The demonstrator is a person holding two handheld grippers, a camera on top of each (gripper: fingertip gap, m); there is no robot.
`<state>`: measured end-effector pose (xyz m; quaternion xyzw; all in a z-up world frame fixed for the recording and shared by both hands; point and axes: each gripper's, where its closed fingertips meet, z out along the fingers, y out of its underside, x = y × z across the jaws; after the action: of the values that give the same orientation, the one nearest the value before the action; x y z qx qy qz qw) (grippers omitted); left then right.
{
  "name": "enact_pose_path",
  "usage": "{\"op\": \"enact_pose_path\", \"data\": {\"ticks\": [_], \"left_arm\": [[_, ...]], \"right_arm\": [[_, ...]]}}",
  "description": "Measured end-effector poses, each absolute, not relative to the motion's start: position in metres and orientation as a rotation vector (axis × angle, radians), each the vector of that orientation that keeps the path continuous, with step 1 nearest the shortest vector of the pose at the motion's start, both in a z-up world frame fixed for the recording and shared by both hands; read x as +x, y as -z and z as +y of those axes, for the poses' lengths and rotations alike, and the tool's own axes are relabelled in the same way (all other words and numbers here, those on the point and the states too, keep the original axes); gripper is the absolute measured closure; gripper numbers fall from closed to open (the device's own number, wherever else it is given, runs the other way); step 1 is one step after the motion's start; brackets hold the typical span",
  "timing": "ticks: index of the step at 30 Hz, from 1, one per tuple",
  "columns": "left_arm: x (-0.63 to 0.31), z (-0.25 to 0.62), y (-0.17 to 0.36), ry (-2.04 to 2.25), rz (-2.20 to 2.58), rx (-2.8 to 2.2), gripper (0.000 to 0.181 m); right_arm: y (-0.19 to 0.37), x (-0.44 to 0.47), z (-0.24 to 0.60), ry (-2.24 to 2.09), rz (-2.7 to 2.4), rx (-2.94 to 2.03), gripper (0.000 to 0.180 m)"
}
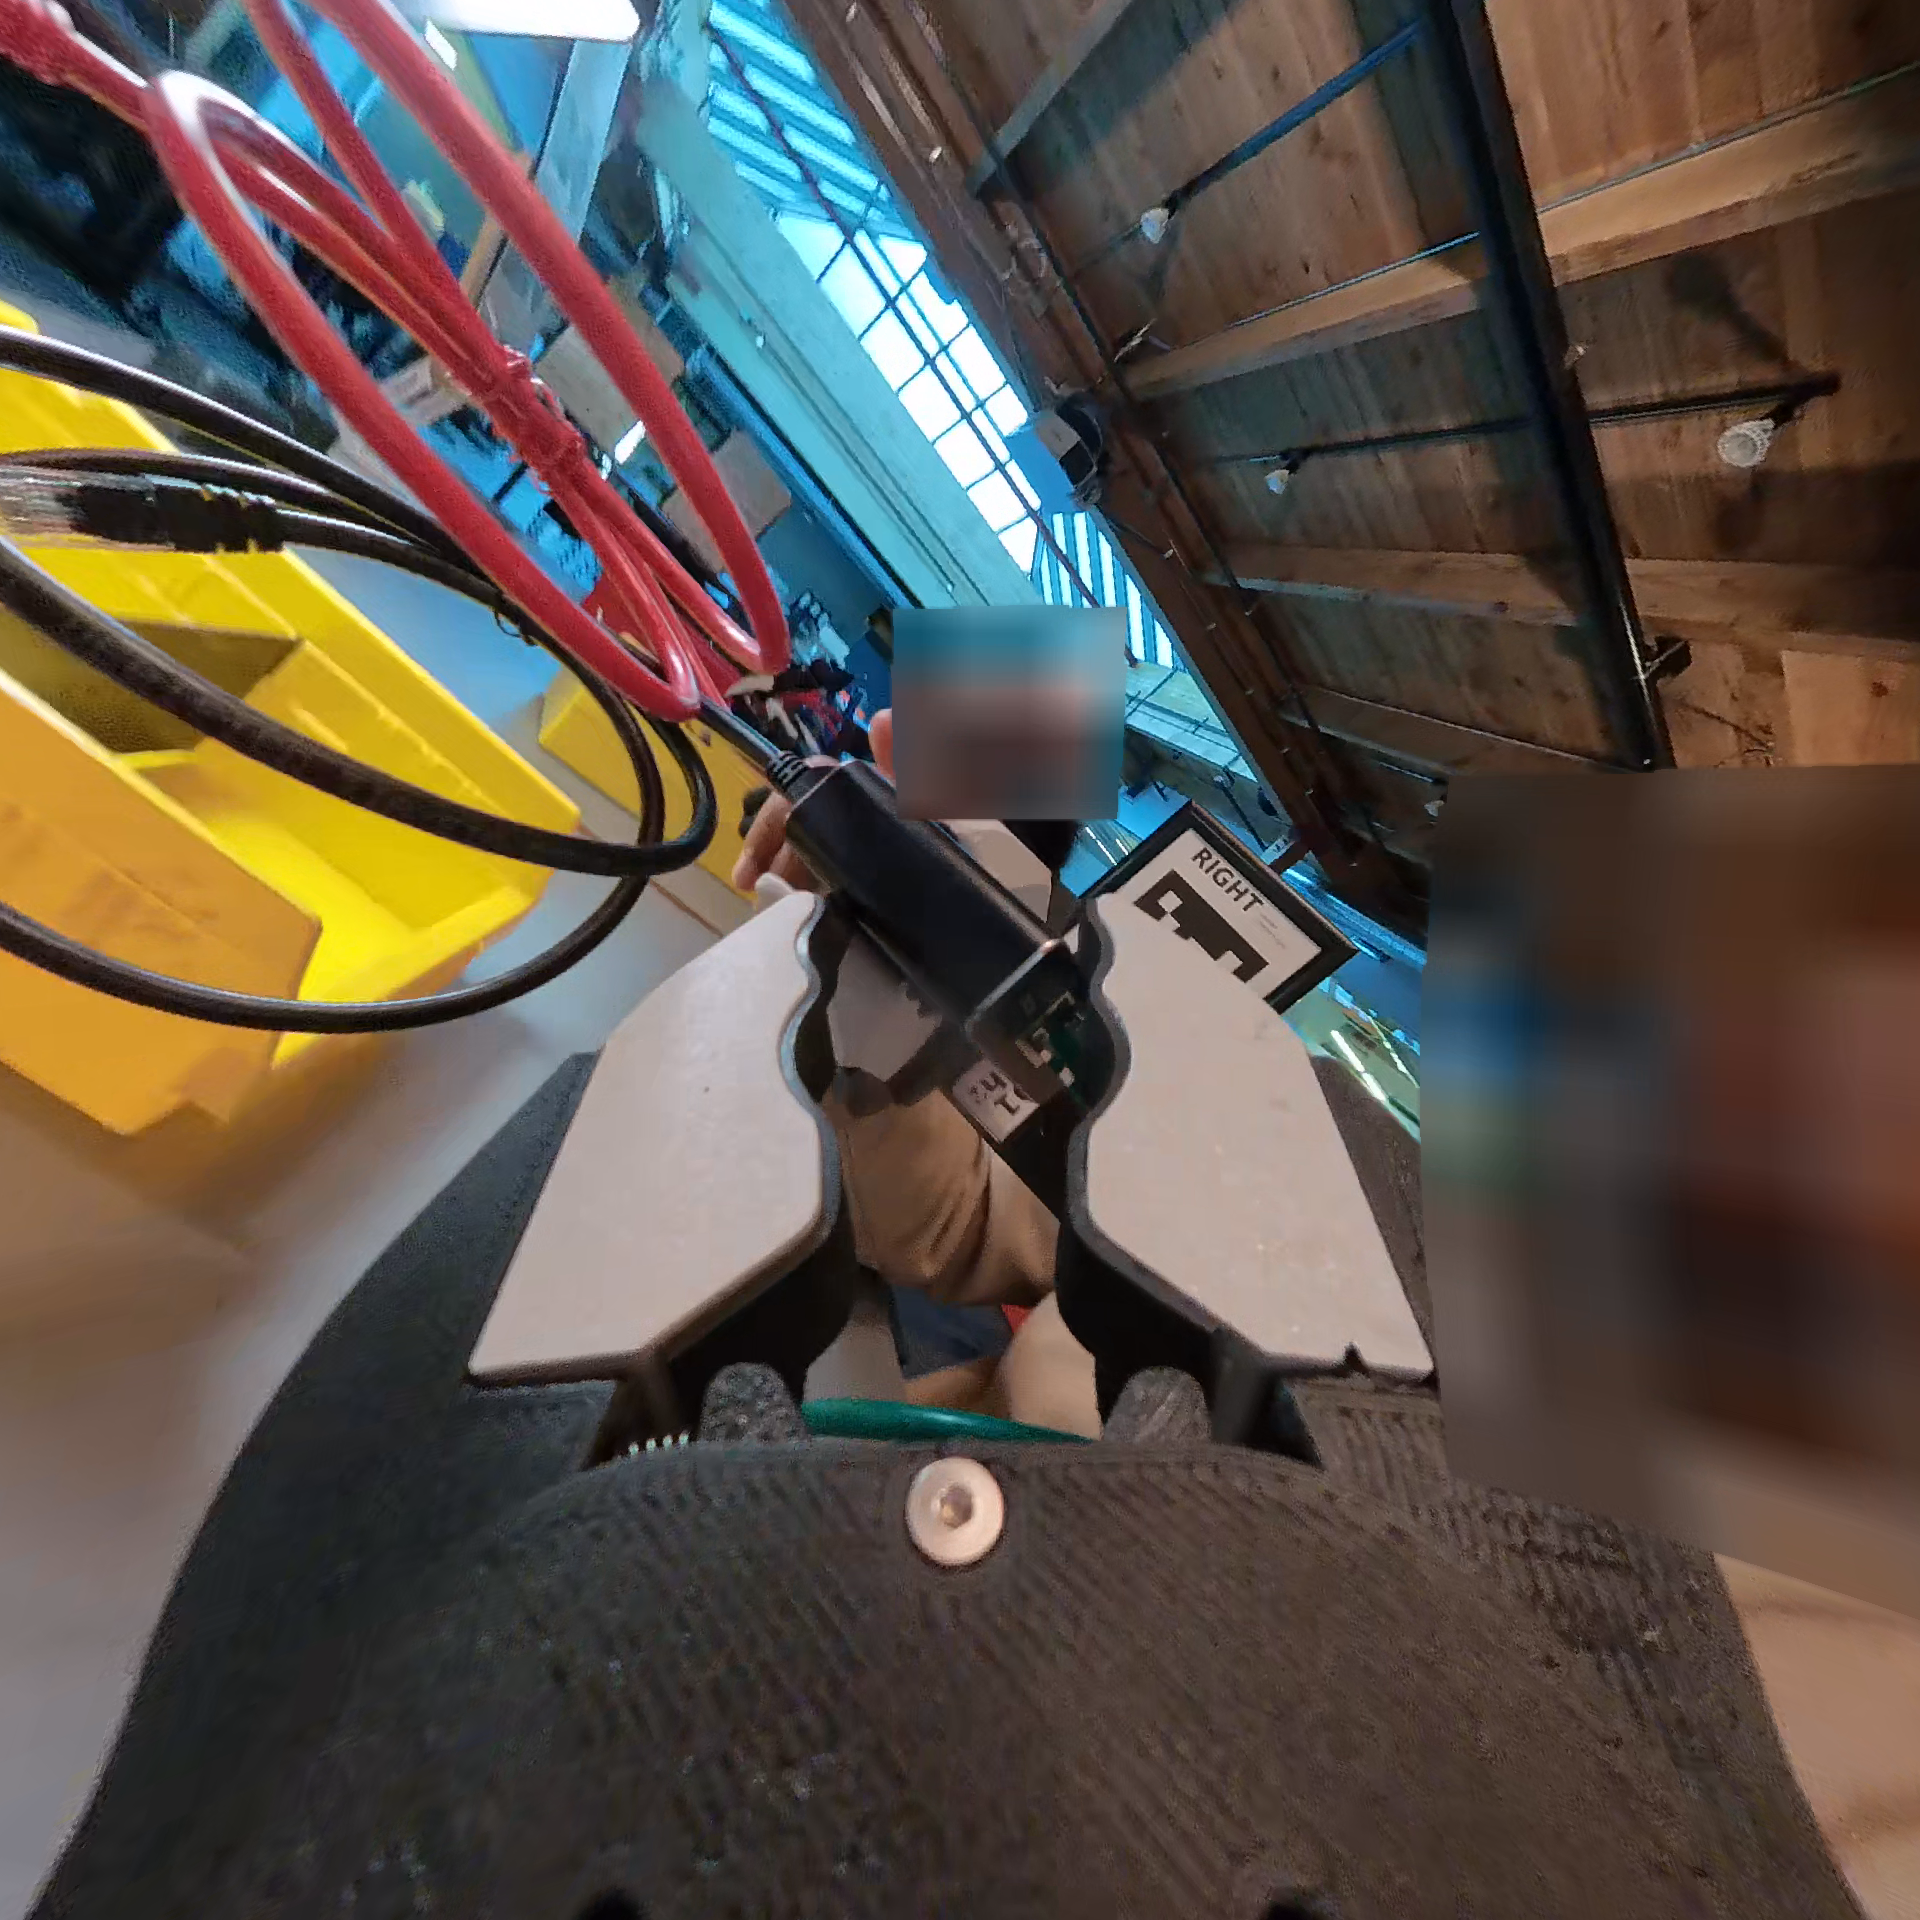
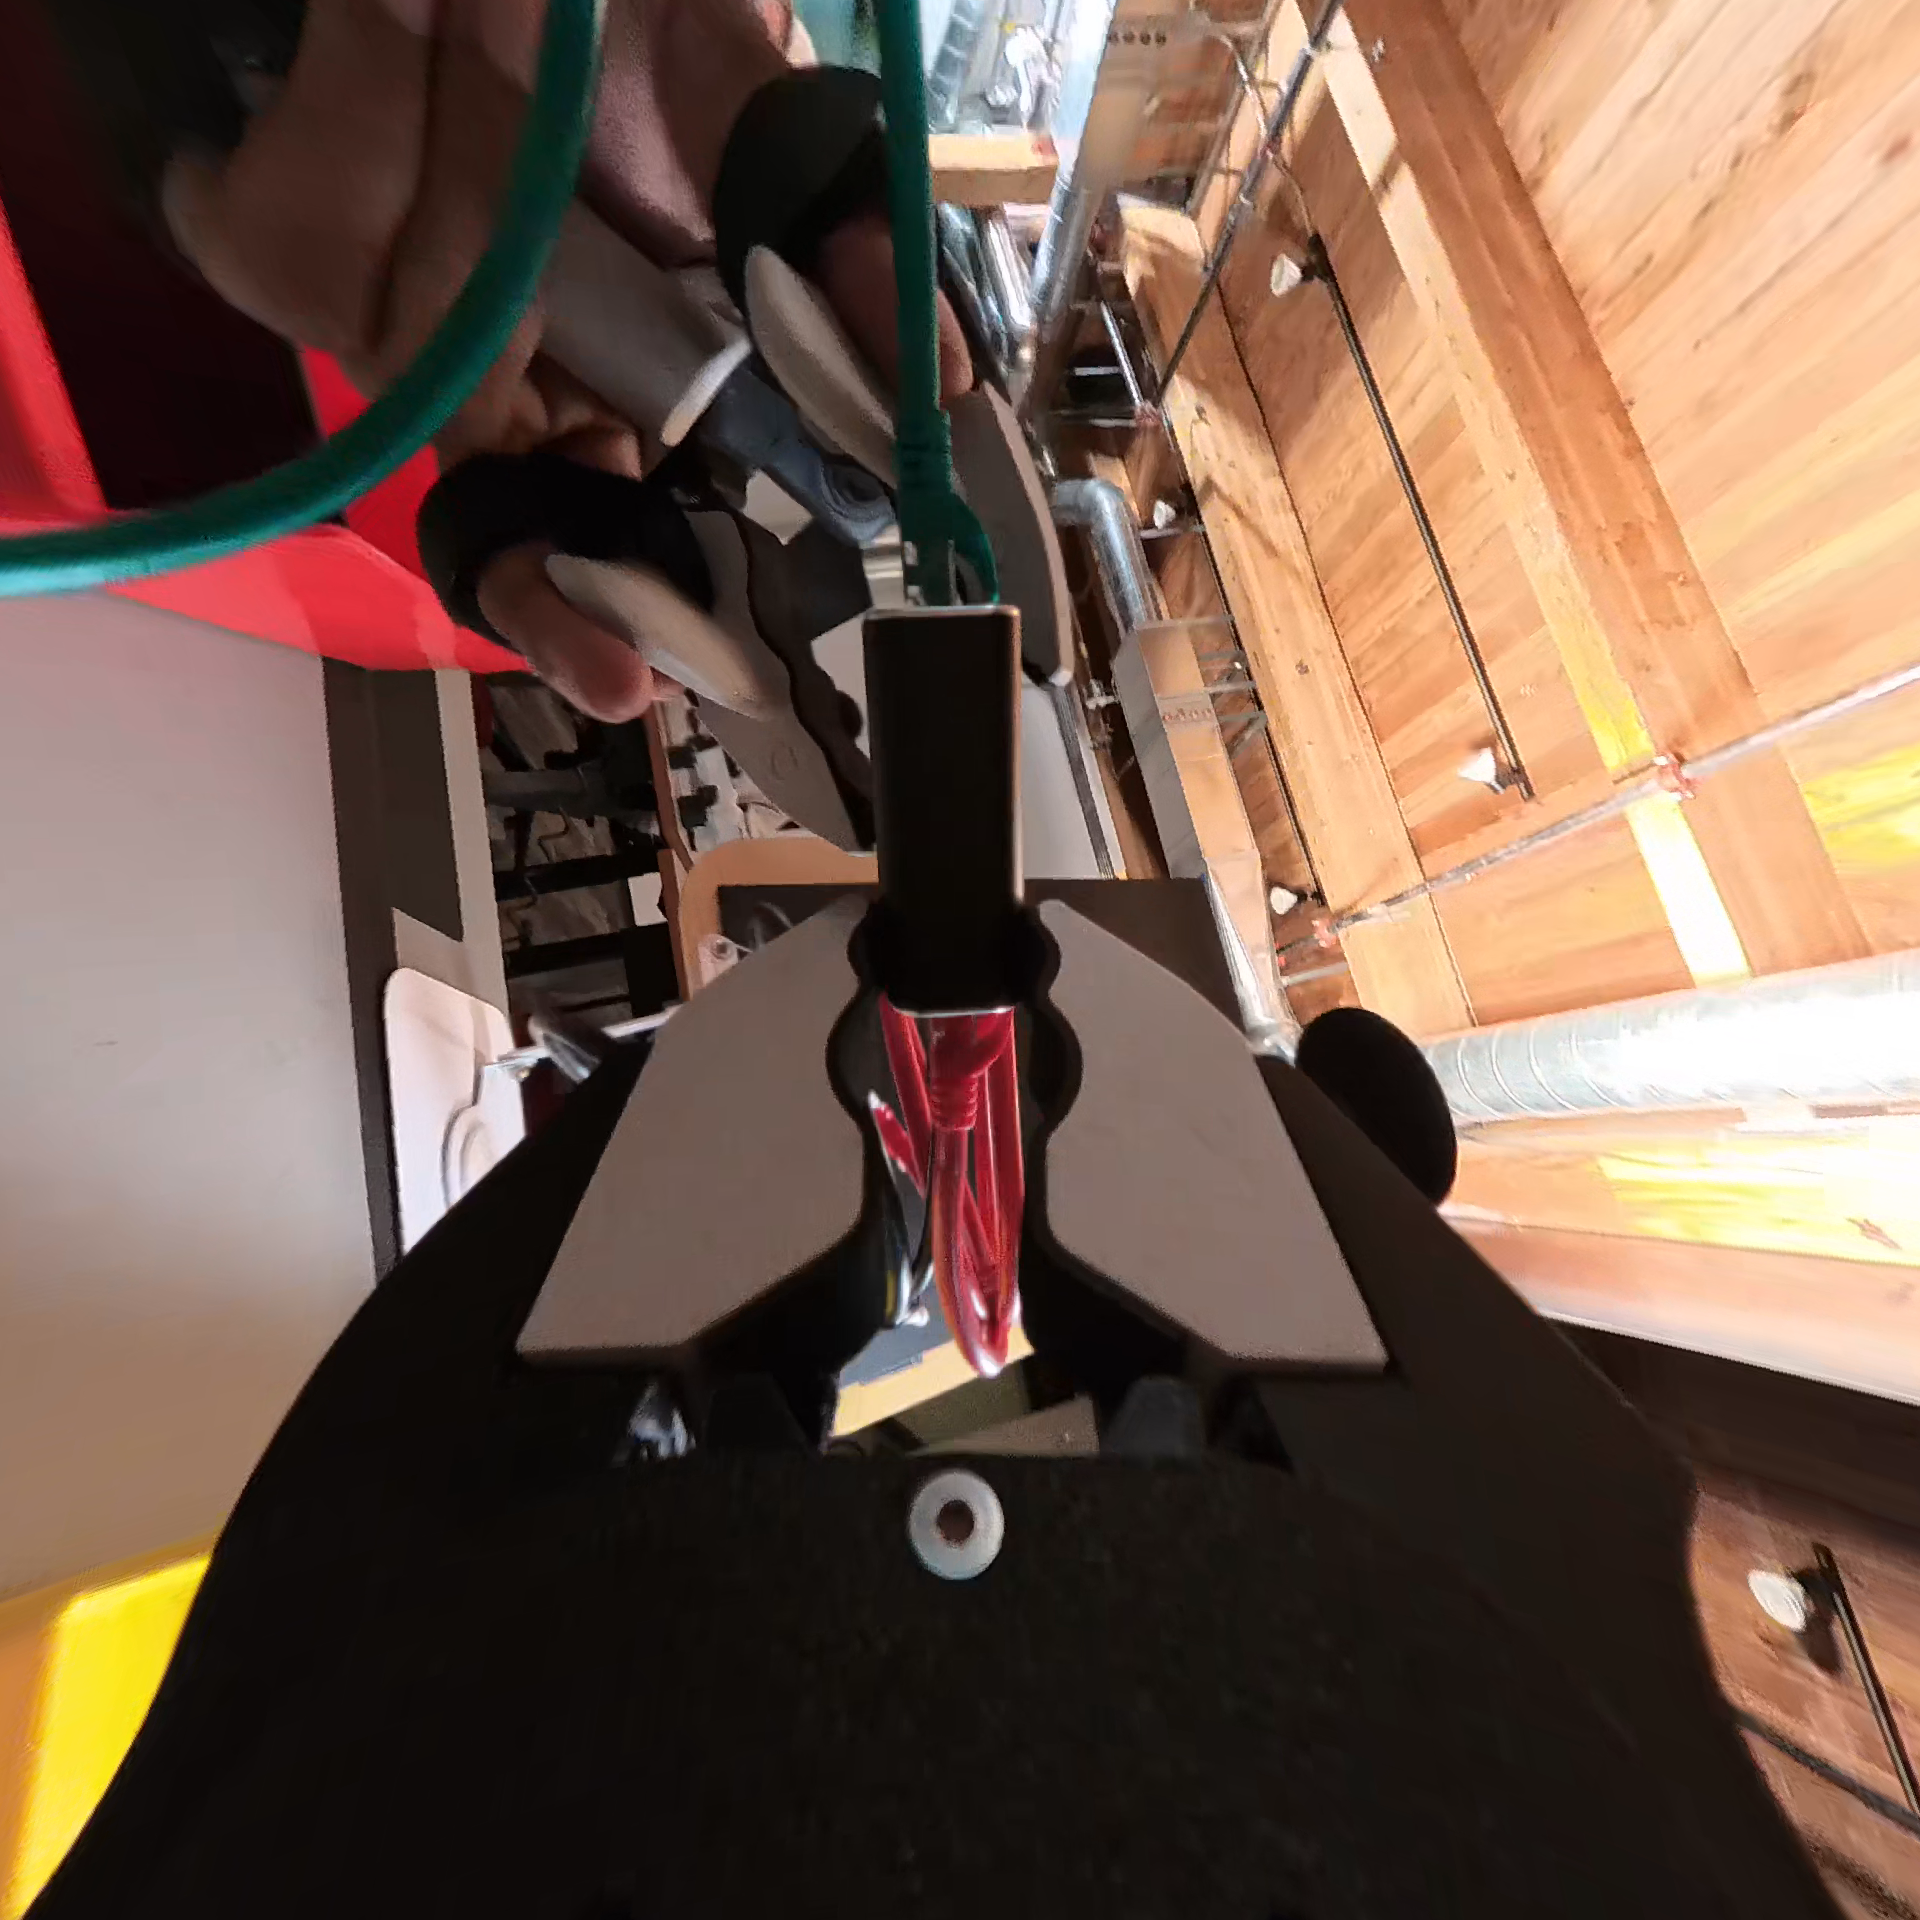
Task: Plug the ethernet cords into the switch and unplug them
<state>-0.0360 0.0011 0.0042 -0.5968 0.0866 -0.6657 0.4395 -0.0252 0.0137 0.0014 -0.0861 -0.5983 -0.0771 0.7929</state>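
Right gripper (image 2: 948, 961): closed on the black switch (image 2: 943, 790), clamped near its rear end, body projecting toward 12 o'clock in the right wrist view. Red cords (image 2: 971, 1174) and a black cord leave the rear face toward 6 o'clock, between the fingers.

Left gripper (image 1: 951, 977): the switch's port end (image 1: 1023, 1003) lies between its fingertips; whether it grips the casing or the green cord's plug cannot be determined. Green cord (image 2: 920, 312) enters the far end of the switch at 12 o'clock in the right wrist view, its boot just at the port.

Left wrist view: red loops (image 1: 582, 416) at 11 o'clock, black cord (image 1: 343, 769) at 9 o'clock, over yellow bins (image 1: 260, 727).

Assessment: the switch appears light, rigid and smooth-sided, liable to twist under plug force; hold it across the flat sides. Cords are limp; take the stiff boot behind the plug, never the cable. The latch tab is likely fragile
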Motion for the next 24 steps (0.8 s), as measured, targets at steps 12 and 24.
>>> {"op": "enact_pose_path", "data": {"ticks": [12, 24], "left_arm": [[-0.055, 0.008, -0.011, 1.434, 0.205, -1.407, 0.181], [-0.061, 0.017, 0.004, 1.370, 0.176, -1.486, 0.181]], "right_arm": [[-0.022, -0.021, 0.016, -0.005, -1.148, -0.386, 0.180], [-0.004, -0.021, 0.049, -0.155, -1.217, -0.570, 0.180]]}}
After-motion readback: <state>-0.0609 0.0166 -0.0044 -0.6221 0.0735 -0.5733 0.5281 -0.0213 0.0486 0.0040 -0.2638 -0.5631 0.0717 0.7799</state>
